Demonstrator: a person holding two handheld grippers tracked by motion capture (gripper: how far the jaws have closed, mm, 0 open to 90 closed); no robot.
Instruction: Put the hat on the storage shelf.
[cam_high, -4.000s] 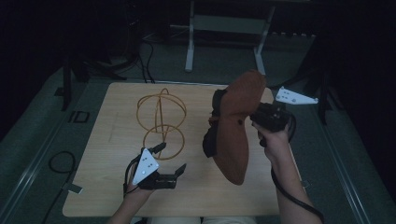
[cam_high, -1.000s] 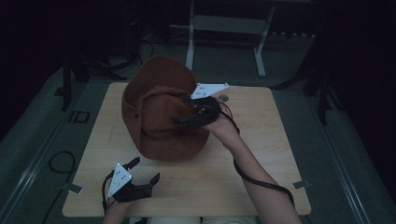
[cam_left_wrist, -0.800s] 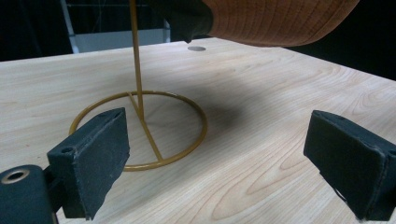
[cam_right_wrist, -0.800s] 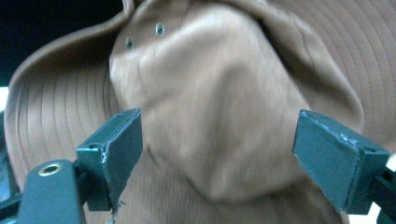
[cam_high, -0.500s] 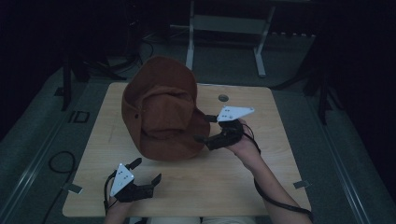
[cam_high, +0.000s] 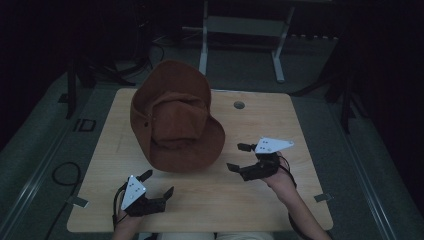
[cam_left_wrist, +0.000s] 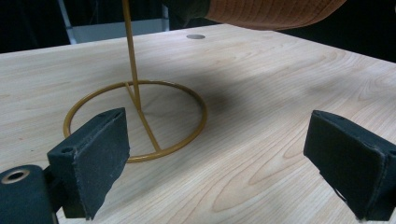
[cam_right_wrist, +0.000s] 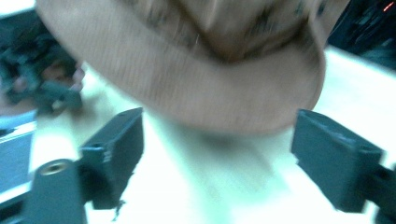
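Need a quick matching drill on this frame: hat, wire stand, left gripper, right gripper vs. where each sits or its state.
Things:
1. brown hat
2. gold wire stand
3. left gripper
4. right gripper

Places or states:
A. open, near the table's front edge, nothing between the jaws
B. ring base flat on the table, thin post rising from it
C. perched above the table, brim overhanging
D. open, to the right of the hat, clear of the brim

Pairs: 1-C, 2-B, 3-A, 4-D

The high view is dim with dark surroundings, while the right gripper view is blurred and overexposed.
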